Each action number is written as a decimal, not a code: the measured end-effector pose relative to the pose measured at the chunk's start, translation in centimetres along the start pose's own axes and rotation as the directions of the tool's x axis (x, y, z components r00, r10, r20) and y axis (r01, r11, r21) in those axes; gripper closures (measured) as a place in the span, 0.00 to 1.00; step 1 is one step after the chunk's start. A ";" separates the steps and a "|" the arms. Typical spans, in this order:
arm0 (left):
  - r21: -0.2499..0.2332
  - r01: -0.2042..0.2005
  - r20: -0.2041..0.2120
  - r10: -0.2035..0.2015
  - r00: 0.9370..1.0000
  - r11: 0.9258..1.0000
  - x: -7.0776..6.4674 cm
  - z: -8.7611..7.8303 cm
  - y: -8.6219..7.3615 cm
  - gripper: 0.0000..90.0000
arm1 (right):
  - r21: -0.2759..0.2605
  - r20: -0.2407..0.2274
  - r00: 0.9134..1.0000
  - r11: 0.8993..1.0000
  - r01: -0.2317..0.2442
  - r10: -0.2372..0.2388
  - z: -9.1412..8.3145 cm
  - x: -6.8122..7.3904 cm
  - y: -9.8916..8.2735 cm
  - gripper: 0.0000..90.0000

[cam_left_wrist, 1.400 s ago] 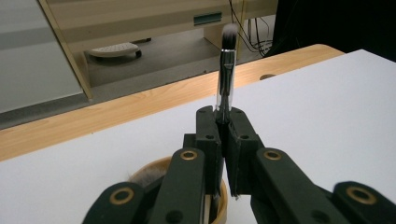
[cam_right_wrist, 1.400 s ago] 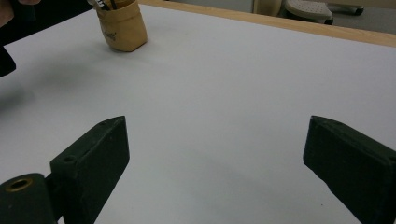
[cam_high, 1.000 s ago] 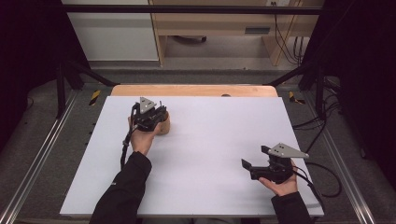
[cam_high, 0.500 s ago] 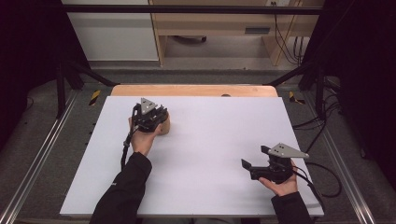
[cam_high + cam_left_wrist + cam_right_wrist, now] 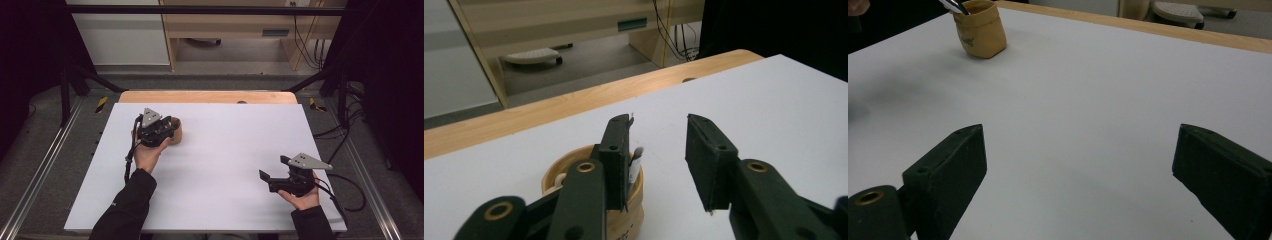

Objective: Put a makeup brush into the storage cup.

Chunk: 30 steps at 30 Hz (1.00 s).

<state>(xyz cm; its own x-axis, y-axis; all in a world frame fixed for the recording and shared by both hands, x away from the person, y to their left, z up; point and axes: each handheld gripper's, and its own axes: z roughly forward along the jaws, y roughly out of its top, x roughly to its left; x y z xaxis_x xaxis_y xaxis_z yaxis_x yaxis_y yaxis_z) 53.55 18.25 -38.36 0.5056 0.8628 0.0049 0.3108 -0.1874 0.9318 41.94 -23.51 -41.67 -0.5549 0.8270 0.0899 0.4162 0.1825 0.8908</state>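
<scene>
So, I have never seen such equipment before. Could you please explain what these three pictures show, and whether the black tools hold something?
A person sits at a table covered by a white board and holds a black two-jaw gripper in each hand. The high view looks down from above the person. The other two pictures come from small cameras riding on each gripper, looking along its jaws.

The left gripper is at a small round wooden cup with a thin metal-tipped object standing inside. Its jaws have just been opening; one jaw sits at the cup's rim, and the pads do not press on anything.

The right gripper rests apart, near the person, jaws wide open and holding nothing. Its camera sees the same cup far off.
</scene>
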 end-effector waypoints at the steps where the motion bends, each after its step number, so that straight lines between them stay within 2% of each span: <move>1: -0.010 0.000 0.001 0.000 1.000 1.000 0.0 -0.3 0.1 0.67 | -0.001 0.002 1.000 1.000 -0.003 0.003 0.0 0.0 0.0 0.09; 10: -0.081 0.009 0.051 -0.005 0.999 0.997 0.1 -2.8 1.1 0.50 | -0.005 0.005 1.000 1.000 -0.002 0.002 -0.2 -0.1 0.1 0.08; 14: -0.094 0.008 0.075 -0.001 0.997 0.996 0.1 -3.8 1.4 0.43 | -0.011 0.005 1.000 1.000 -0.006 0.006 -0.3 -0.1 0.1 0.08; 24: -0.083 -0.002 0.134 0.013 0.991 0.997 -0.1 -6.1 1.6 0.29 | -0.023 0.011 1.000 1.000 -0.008 0.008 -0.6 -0.3 0.3 0.07; 30: -0.071 -0.015 0.166 0.027 0.986 0.997 -0.4 -7.3 1.3 0.22 | -0.026 0.014 1.000 1.000 -0.006 0.006 -0.8 -0.5 0.4 0.07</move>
<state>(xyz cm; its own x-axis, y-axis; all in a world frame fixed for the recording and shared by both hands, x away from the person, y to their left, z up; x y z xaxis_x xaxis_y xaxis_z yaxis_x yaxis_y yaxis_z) 47.85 21.09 -34.54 0.6407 0.7672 -0.0304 0.2453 -0.1670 0.9550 41.77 -24.30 -41.01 -0.5423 0.8355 0.0889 0.4002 0.1638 0.9017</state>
